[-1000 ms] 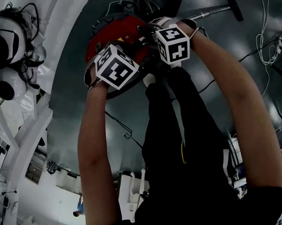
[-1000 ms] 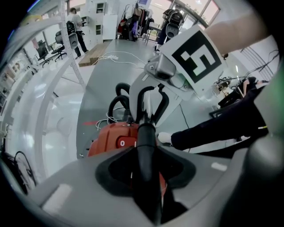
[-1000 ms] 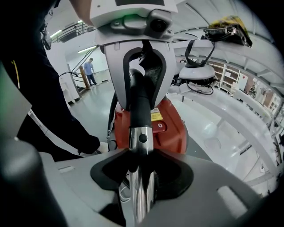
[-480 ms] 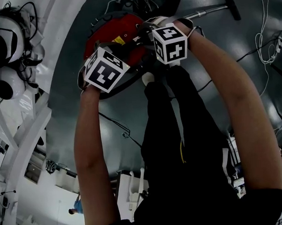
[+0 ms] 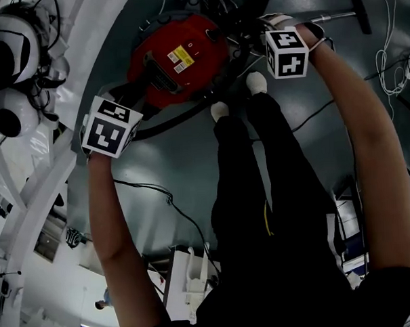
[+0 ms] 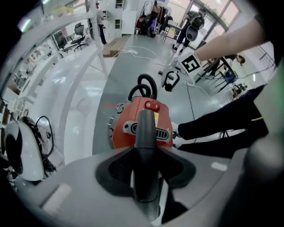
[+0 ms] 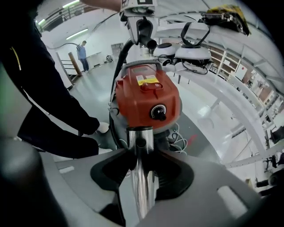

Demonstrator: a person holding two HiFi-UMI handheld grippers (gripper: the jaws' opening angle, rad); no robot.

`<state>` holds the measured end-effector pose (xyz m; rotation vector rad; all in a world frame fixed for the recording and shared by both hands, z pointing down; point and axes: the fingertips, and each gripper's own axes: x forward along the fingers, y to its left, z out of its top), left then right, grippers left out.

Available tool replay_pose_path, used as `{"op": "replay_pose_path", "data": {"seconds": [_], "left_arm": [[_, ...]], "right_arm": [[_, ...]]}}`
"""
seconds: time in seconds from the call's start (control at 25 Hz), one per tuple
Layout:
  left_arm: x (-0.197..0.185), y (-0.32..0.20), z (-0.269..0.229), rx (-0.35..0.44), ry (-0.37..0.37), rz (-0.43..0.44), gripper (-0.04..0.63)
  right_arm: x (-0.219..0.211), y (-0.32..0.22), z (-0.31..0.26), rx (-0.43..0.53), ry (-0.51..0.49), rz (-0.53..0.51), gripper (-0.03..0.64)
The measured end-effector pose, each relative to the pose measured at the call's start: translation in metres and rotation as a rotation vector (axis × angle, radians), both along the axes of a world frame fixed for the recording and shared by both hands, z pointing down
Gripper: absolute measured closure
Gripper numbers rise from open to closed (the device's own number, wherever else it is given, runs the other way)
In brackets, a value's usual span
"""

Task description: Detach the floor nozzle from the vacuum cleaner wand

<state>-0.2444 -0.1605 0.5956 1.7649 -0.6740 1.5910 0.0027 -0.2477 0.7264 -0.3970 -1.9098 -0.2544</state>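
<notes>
While both grippers are held over the grey floor point(image 5: 158, 175), each has a separate part clenched in its jaws. The left gripper point(image 6: 145, 173) has its jaws grasping a dark plastic tube point(image 6: 145, 128), which stands upright between them in the left gripper view. A black hose point(image 5: 169, 122) curves along the floor beside the machine towards that gripper. The right gripper point(image 7: 141, 177) has its jaws grasping the open end of the chrome wand point(image 7: 140, 137). In the head view the wand runs to the right from that gripper and meets the floor nozzle point(image 5: 358, 12), a dark bar lying on the floor at the far right; nozzle and wand appear joined. The red vacuum cleaner body point(image 5: 180, 55) sits on the floor between the two grippers, which are well apart. The person's white shoes point(image 5: 219, 110) stand just near of it.
</notes>
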Motion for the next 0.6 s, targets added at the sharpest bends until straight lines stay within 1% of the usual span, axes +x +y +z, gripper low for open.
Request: {"op": "replay_pose_path", "data": {"seconds": [0.12, 0.24, 0.44, 0.6], "left_arm": [[0.016, -0.006, 0.007, 0.015, 0.006, 0.021, 0.443], [0.021, -0.01, 0.011, 0.027, -0.006, 0.035, 0.443], [0.02, -0.012, 0.016, 0.038, -0.036, 0.05, 0.443], [0.027, -0.016, 0.022, 0.049, -0.056, 0.086, 0.443]], "right_arm": [[-0.014, 0.004, -0.008, -0.003, -0.046, 0.018, 0.449], [-0.025, 0.006, -0.011, 0.003, -0.068, 0.026, 0.449], [-0.03, 0.007, -0.006, 0.024, -0.065, 0.047, 0.448], [-0.034, -0.001, -0.002, 0.056, -0.056, 0.088, 0.445]]}}
